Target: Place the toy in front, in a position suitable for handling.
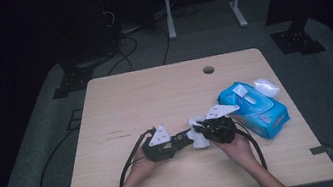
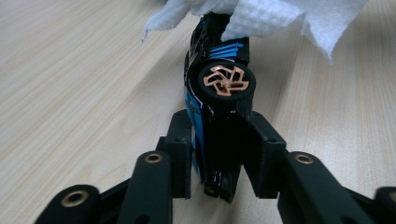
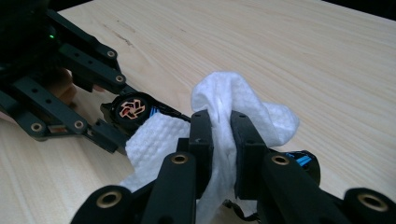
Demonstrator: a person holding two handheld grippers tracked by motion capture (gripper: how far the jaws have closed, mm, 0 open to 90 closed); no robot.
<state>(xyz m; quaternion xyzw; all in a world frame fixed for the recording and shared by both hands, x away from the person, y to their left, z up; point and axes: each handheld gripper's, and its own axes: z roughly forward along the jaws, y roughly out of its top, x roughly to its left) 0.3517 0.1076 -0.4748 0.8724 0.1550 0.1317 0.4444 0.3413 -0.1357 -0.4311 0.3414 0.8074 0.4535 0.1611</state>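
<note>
The toy car (image 2: 219,116) sits between the left gripper (image 2: 219,158) jaws — clamped at its rear, above the table (image 1: 145,97). The right gripper (image 3: 222,140) pinches the wipe (image 3: 224,93) — draped over the car's front, just beside the left jaws.

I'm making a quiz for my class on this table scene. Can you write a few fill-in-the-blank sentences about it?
1. The right gripper is shut on a white ____.
2. The toy car between the left gripper's jaws is black and ____.
3. The wipes pack lies on the table's ____ side in the high view.
4. The car's wheel has a ____-coloured hub.

Missing words: wipe; blue; right; copper
</note>
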